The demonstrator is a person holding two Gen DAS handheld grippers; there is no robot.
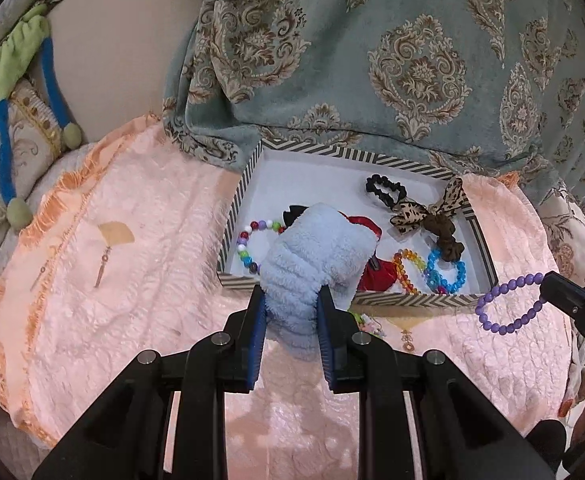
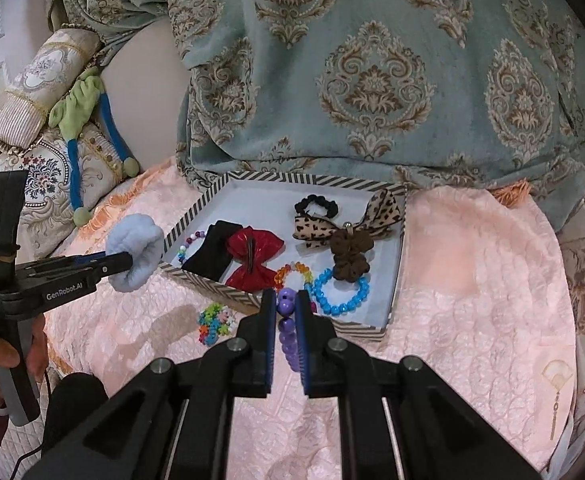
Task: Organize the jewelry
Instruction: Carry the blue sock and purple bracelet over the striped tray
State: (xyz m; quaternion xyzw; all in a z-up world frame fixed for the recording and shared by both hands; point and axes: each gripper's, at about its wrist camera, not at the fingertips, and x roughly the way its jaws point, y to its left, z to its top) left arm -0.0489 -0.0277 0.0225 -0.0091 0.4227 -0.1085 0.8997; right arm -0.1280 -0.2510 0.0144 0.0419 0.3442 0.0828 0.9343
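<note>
My left gripper (image 1: 291, 308) is shut on a fluffy light blue scrunchie (image 1: 312, 256), held above the near left edge of the striped box (image 1: 240, 200); it also shows in the right wrist view (image 2: 136, 252). My right gripper (image 2: 285, 310) is shut on a purple bead bracelet (image 2: 286, 320), held in front of the box's near edge (image 2: 396, 280); it also shows in the left wrist view (image 1: 508, 304). Inside the box lie bead bracelets (image 2: 342, 292), a red bow (image 2: 254, 260), a leopard bow (image 2: 348, 220) and black and brown scrunchies (image 2: 316, 206).
A small multicoloured bead piece (image 2: 214, 322) lies on the pink quilt (image 2: 472, 280) in front of the box. A blue patterned curtain (image 2: 372, 80) hangs behind the box. Cushions and a green-and-blue soft toy (image 2: 80, 120) lie at the left.
</note>
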